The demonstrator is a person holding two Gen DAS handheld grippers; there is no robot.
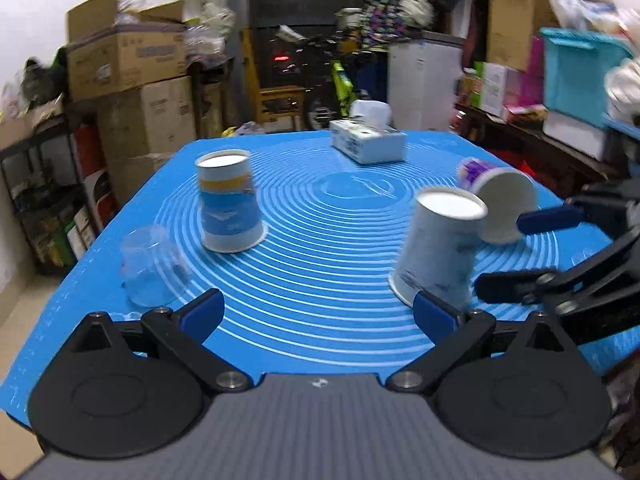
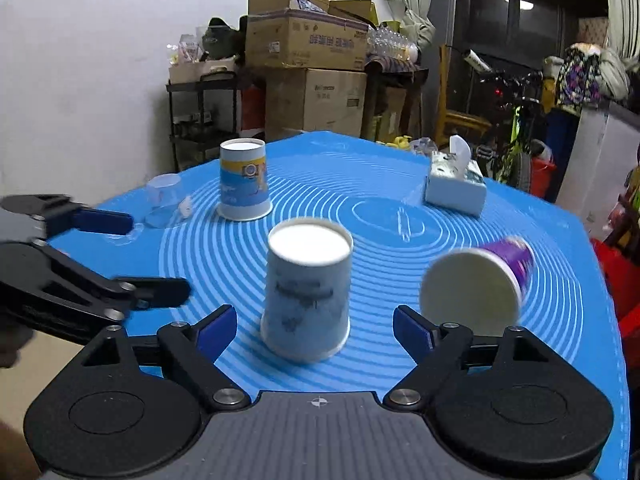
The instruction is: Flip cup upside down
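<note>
A white paper cup [image 2: 306, 300] stands upside down on the blue mat [image 2: 400, 184], between the open fingers of my right gripper [image 2: 316, 330], untouched. It shows at the right in the left wrist view [image 1: 438, 248]. A purple cup [image 2: 476, 280] lies on its side to the right, mouth toward me; it also shows in the left wrist view [image 1: 500, 200]. A blue and yellow cup [image 1: 228, 204] stands upside down farther left. A clear plastic cup [image 1: 152, 268] stands upside down near the left edge. My left gripper [image 1: 318, 314] is open and empty, low over the mat.
A tissue box [image 1: 366, 140] sits at the far side of the mat. Stacked cardboard boxes [image 1: 132, 60] and a shelf stand to the left, a bicycle and storage bins behind and to the right. The mat's edge [image 2: 616, 320] drops off at right.
</note>
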